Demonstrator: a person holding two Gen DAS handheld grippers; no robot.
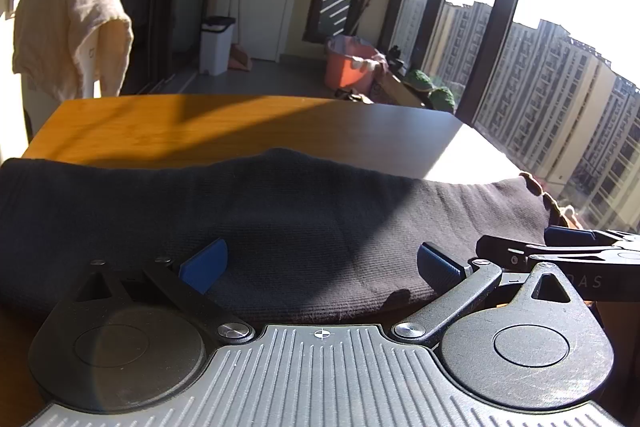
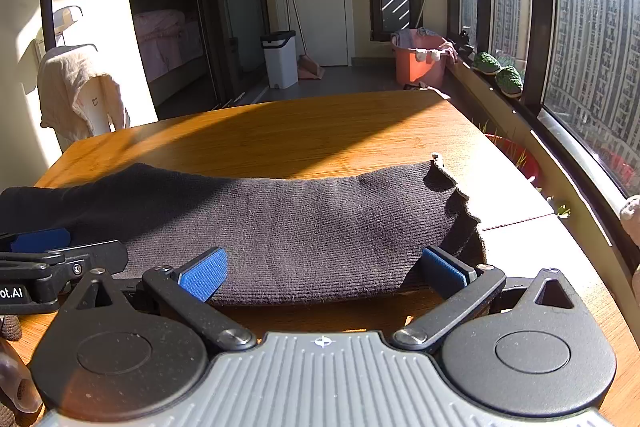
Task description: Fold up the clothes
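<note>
A: Where is the garment?

B: The dark knit garment (image 2: 288, 227) lies on the near part of the wooden table (image 2: 304, 135), folded into a long band. Its long axis runs left to right, across both wrist views, parallel to the table's near edge.

A: Which way do its ends point?

B: In the right wrist view the frayed, wavy end (image 2: 456, 195) points right, toward the window side. The other end runs out of view to the left, into shadow. In the left wrist view the garment (image 1: 260, 219) spans almost the whole width.

A: And the grippers?

B: The left gripper (image 1: 320, 267) has its blue pads spread wide, one pad (image 1: 204, 265) over the cloth and the other at the near edge. They pinch nothing. The right gripper (image 2: 324, 269) is likewise spread, its pads (image 2: 444, 269) straddling the right part of the garment without closing on it. The two tools sit side by side, each visible at the edge of the other's view.

A: Anything behind?

B: A pale cloth (image 2: 76, 87) draped over a stand on the left, a white bin (image 2: 280, 59) and an orange tub (image 2: 420, 63) farther back.
</note>
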